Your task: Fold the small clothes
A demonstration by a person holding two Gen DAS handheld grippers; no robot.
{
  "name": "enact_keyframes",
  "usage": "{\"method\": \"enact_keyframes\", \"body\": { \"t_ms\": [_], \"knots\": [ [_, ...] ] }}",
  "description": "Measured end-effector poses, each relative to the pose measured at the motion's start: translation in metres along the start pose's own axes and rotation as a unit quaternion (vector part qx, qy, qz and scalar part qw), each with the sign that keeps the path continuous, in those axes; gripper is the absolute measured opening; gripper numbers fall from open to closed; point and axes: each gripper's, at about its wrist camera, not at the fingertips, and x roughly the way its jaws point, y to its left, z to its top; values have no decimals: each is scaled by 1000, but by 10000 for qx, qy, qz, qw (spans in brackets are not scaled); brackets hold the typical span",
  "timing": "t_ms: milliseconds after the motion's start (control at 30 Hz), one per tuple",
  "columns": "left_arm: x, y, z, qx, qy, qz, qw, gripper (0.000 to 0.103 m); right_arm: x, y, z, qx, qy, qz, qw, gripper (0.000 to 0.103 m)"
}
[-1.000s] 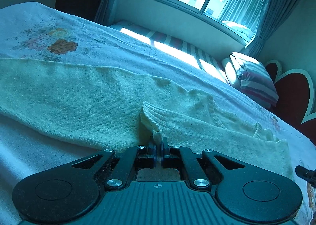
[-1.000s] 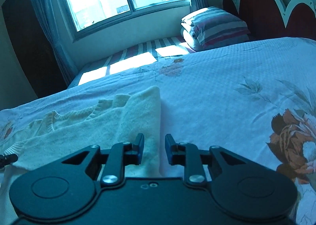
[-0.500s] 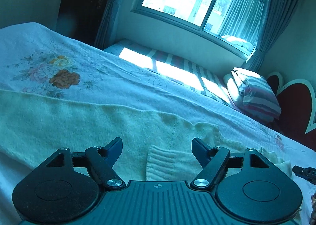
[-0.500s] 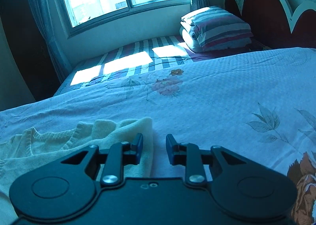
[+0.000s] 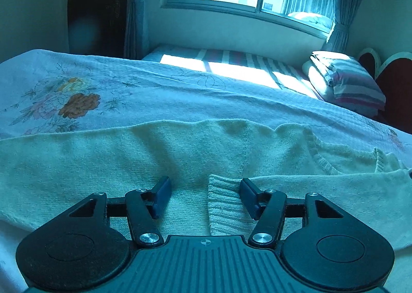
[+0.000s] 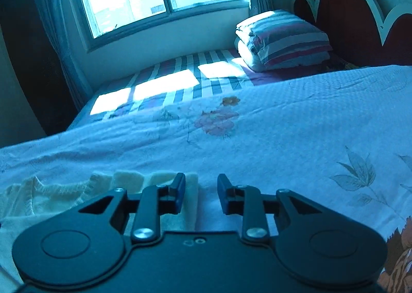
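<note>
Nearest me, my left gripper [image 5: 204, 196] stands partly open with nothing clamped; its jaws have just been closing a little from wider, and the ribbed cuff [image 5: 226, 205] of the sweater's sleeve lies loose between them, just beside the right-hand pad, pressed by neither. My right gripper [image 6: 200, 196] is open by a narrow gap and empty; its left finger [image 6: 177, 195] sits over the sweater's edge while the gap itself shows only the bedspread [image 6: 283, 138]. The cream sweater [image 5: 128, 164] lies flat across the near side of the bed, the sleeve laid over the body, the ribbed neckline [image 5: 322, 159] off to the right. Beyond it the flowered bedspread runs to a striped sheet in a patch of sun, a folded striped quilt [image 6: 283, 38] by the headboard, and the window behind. The sleeve fold looks set, so I judge the next fold of the body is due. The risks I see: if I pull back with the cuff so near that pad, the knit may catch and drag the sleeve off its fold. If my right jaws close where they are, they may pinch bedspread along with the sweater's edge, or miss the knit altogether, and lifting would then ruck the cover and skew the garment.
</note>
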Motion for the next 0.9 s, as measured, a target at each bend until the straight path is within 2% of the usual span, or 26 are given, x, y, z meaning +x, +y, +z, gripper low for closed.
{"method": "enact_keyframes", "body": {
  "t_ms": [67,133,167,200,267,333,400,467,567,600,667,767,833,900],
  "knots": [
    [-10,10,4,-380,-45,-55,9993,59,-3,5,-3,-260,32,-77,9996,28],
    [-32,28,0,-880,-378,-73,9954,60,-22,6,0,-102,-105,56,9999,30],
    [-41,38,-3,-1068,-457,-38,9932,69,-36,6,-1,-94,-291,131,9994,30],
    [-55,53,-9,-1336,-593,31,9893,84,-50,7,-3,-114,-433,169,9989,31],
    [-77,83,-23,-1700,-706,119,9828,90,-73,6,-12,-163,-560,224,9980,33],
    [-93,115,-38,-2053,-708,245,9758,91,-91,3,-24,-193,-572,257,9978,35],
    [-110,153,-52,-2480,-946,524,9627,90,-107,-3,-40,-240,-561,174,9980,38],
    [-121,194,-62,-2985,-1133,689,9452,90,-120,-12,-52,-186,-539,48,9984,38],
    [-125,251,-69,-3678,-1326,692,9178,69,-135,-28,-70,109,-446,-182,9988,38],
    [-124,268,-71,-3858,-1366,706,9097,65,-140,-31,-76,203,-423,-293,9985,38],
    [-118,296,-74,-4141,-1388,840,8956,64,-147,-41,-85,589,-324,-437,9968,40],
    [-107,333,-81,-4630,-1331,794,8727,64,-157,-47,-94,1028,-297,-554,9927,40],
    [-100,350,-82,-4732,-1396,620,8676,64,-162,-45,-99,1099,-311,-677,9911,40],
    [-92,360,-77,-4695,-1362,527,8708,64,-165,-39,-102,1197,-307,-691,9899,40]
  ]
}}
